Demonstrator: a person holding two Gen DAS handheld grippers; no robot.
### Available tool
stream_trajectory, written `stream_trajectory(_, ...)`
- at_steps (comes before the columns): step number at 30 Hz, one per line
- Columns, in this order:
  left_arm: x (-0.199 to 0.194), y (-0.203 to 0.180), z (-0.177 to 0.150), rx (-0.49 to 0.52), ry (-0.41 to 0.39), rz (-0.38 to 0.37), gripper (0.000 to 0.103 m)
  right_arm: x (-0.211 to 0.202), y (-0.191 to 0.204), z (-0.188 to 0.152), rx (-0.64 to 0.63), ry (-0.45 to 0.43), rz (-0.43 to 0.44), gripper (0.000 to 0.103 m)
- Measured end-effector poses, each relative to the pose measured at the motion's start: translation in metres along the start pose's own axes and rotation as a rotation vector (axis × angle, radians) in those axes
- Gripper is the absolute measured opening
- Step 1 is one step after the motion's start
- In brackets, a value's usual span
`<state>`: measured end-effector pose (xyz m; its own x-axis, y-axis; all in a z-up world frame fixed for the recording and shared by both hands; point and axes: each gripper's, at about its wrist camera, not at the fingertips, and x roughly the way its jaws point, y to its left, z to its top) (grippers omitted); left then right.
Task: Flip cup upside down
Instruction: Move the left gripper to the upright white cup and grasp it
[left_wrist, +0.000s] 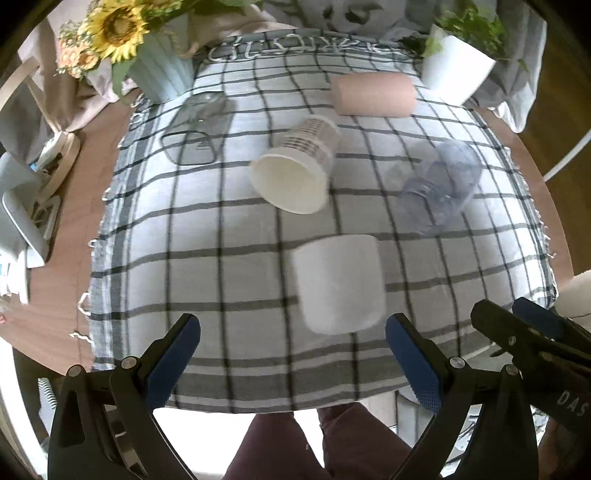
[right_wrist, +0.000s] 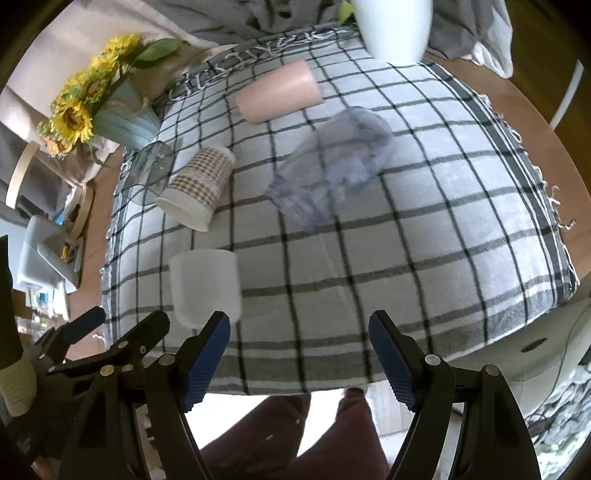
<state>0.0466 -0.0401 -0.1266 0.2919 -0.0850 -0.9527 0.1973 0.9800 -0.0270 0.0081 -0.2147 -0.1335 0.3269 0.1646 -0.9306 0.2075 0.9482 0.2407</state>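
Several cups lie on their sides on a checked cloth (left_wrist: 221, 280). A white cup (left_wrist: 338, 282) lies nearest, just beyond my left gripper (left_wrist: 293, 354), which is open and empty. It also shows in the right wrist view (right_wrist: 205, 286), left of my right gripper (right_wrist: 299, 354), also open and empty. A patterned paper cup (left_wrist: 295, 164) (right_wrist: 197, 186), a clear bluish plastic cup (left_wrist: 439, 184) (right_wrist: 332, 166), a pink cup (left_wrist: 373, 95) (right_wrist: 279, 91) and a clear glass (left_wrist: 201, 127) (right_wrist: 149, 171) lie farther back.
A sunflower vase (left_wrist: 162, 70) (right_wrist: 122, 118) stands at the back left, a white plant pot (left_wrist: 456, 70) (right_wrist: 395, 27) at the back right. The wooden table's edge (left_wrist: 55, 295) shows around the cloth. My right gripper's tips (left_wrist: 517, 317) sit at the cloth's right front.
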Motion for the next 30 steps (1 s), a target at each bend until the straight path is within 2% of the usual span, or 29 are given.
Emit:
stream_trajectory(4,0.007,-0.015,-0.008,0.018,-0.021,-0.031,0.102,-0.005,-0.020,-0.002,0.014,-0.012,-0.014,0.078)
stream_trajectory(12,0.026,-0.032,-0.017,0.005,-0.137,-0.023,0.102,-0.007,-0.052,-0.001,0.025,-0.022,-0.066,0.078)
stream_trajectory(18,0.049,-0.033,-0.016,-0.019,-0.114,-0.038,0.090,-0.003,-0.065,0.002,0.037,-0.029,-0.068,0.078)
stream_trajectory(23,0.055,-0.033,-0.017,-0.029,-0.113,-0.055,0.088,0.005,-0.071,0.001,0.057,-0.015,-0.058,0.078)
stream_trajectory(25,0.057,-0.034,-0.018,-0.016,-0.118,-0.037,0.074,0.009,-0.073,0.000,0.061,-0.007,-0.055,0.078)
stream_trajectory(29,0.058,-0.038,-0.019,0.018,-0.133,-0.008,0.071,0.015,-0.074,-0.003,0.060,0.004,-0.058,0.078)
stream_trajectory(30,0.057,-0.039,-0.019,0.022,-0.141,-0.003,0.068,0.015,-0.075,-0.003,0.062,0.007,-0.057,0.078)
